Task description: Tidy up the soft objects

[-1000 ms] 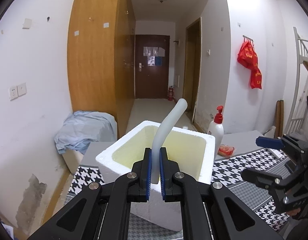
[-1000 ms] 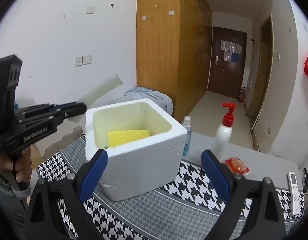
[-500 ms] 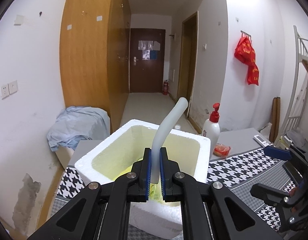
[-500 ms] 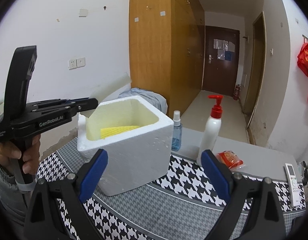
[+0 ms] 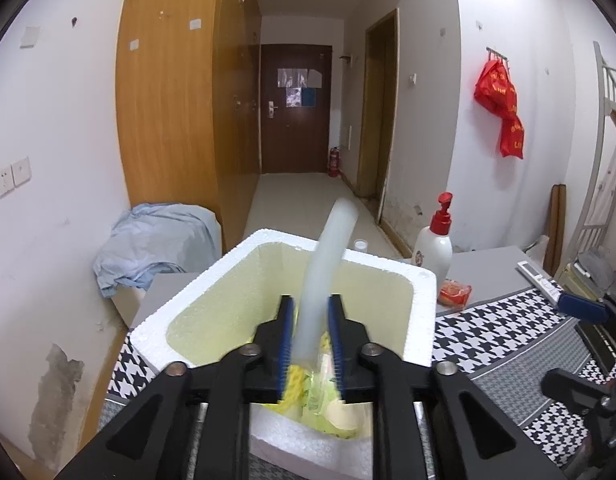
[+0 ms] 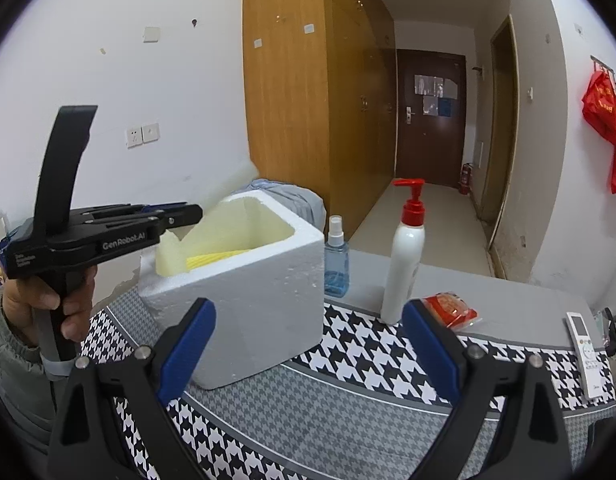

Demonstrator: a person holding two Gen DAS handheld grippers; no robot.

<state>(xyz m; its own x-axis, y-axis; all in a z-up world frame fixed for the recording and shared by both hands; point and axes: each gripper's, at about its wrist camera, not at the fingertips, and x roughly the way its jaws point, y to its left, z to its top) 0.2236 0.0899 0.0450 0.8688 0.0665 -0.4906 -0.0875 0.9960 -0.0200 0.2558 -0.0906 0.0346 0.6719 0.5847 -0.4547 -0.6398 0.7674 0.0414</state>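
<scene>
A white foam box (image 5: 388, 268) (image 6: 259, 304) stands on the houndstooth tablecloth (image 6: 348, 412). Inside it lie a yellow mesh item (image 6: 211, 258) (image 5: 291, 380) and some pale wrappers. My left gripper (image 5: 311, 300) (image 6: 187, 212) hovers over the box's near rim. Its jaws are opening, and a bent white foam strip (image 5: 328, 264) stands between the pads with thin gaps on both sides. Its lower end dips into the box. My right gripper (image 6: 308, 306) (image 5: 568, 344) stays wide open to the right of the box, with nothing between its fingers.
Behind the box stand a blue spray bottle (image 6: 336, 264) and a white pump bottle with a red top (image 6: 404, 268) (image 5: 434, 248). A red packet (image 6: 450, 310) and a white remote (image 6: 586, 352) lie at the right. A blue cloth heap (image 5: 159, 244) sits beyond the table's left end.
My left gripper has moved forward over the box and lowered the strip's end into it. Its pads, shut on the strip before, now stand slightly apart. The right gripper has drifted a little.
</scene>
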